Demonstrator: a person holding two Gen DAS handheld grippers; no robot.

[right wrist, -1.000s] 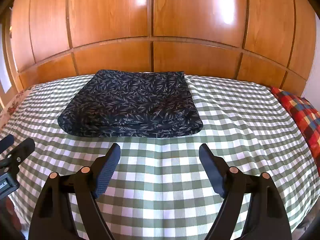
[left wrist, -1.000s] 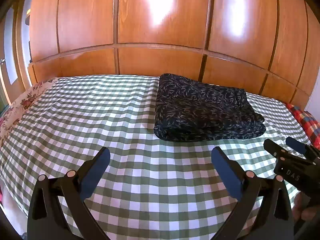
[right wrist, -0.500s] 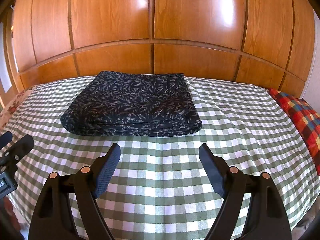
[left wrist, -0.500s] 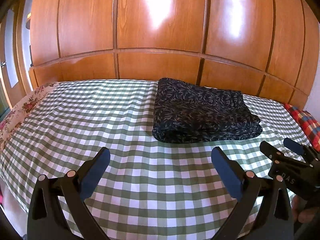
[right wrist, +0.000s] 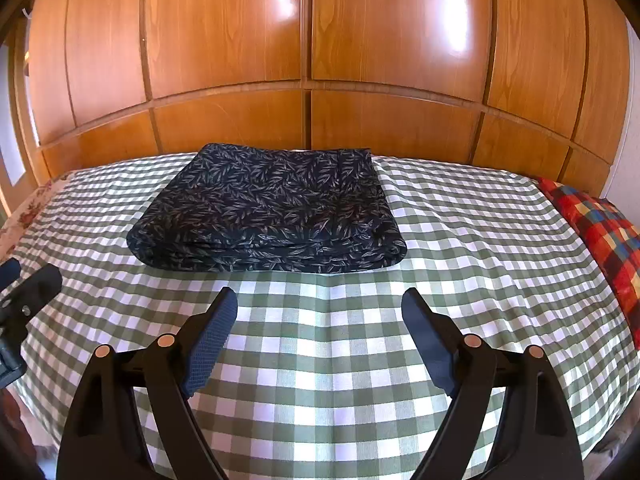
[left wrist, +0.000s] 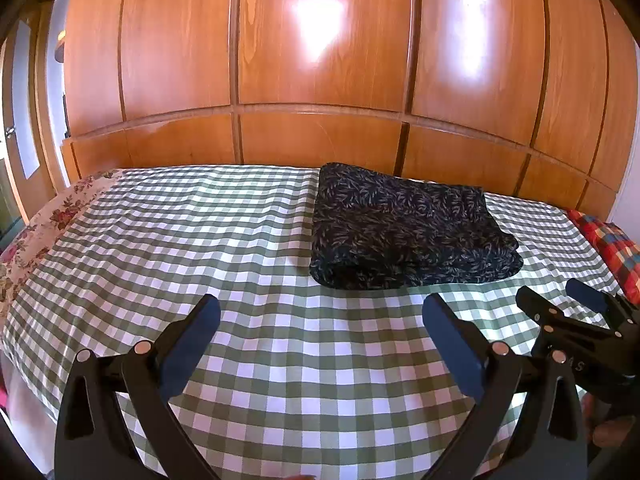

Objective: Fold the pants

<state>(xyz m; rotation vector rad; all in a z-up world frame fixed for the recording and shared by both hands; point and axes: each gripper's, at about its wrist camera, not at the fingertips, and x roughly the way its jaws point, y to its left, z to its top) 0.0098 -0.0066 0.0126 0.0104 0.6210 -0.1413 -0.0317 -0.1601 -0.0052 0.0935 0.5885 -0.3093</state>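
Pants (right wrist: pixel 268 212): folded, far on checked bedspread (right wrist: pixel 320 340); left gripper (left wrist: pixel 320 326) and right gripper (right wrist: pixel 319 312) both spread, empty, drawn back nearward – task apparently complete

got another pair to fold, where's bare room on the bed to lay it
Widest bare stretch of the checked bedspread: left of the folded pants, up to the floral pillow. A narrower strip runs between the pants and the plaid pillow. The near edge is crowded by the left gripper and right gripper.
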